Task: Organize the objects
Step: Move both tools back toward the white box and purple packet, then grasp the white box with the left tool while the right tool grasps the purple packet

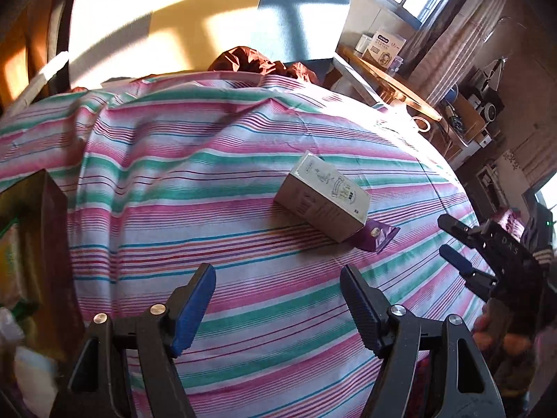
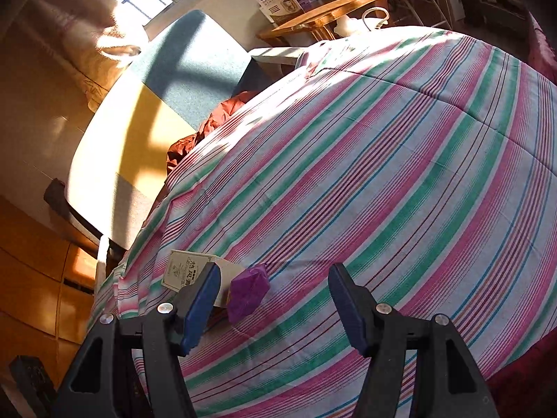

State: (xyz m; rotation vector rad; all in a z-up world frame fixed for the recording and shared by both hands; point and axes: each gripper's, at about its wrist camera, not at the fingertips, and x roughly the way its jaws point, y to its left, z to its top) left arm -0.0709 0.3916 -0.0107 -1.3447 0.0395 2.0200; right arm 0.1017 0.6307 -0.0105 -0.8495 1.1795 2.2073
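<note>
On a bed with a striped sheet [image 1: 216, 181], a pale box [image 1: 322, 196] lies touching a purple packet [image 1: 377, 237], both ungathered, while the left tool [image 1: 278, 308] and right tool [image 2: 275, 304] hover spread and empty, so the organizing seems largely undone.

Black plastic tongs on the left [image 1: 276, 308] with triangular cut-outs in the arms, silver round screws at the joints, ribbed blue pads [image 1: 193, 310] inside each finger. Same build on the right tongs [image 2: 275, 308]: black frame, silver screws, blue pads. Pale lettering across the right tool's black body, seen from the left camera.
</note>
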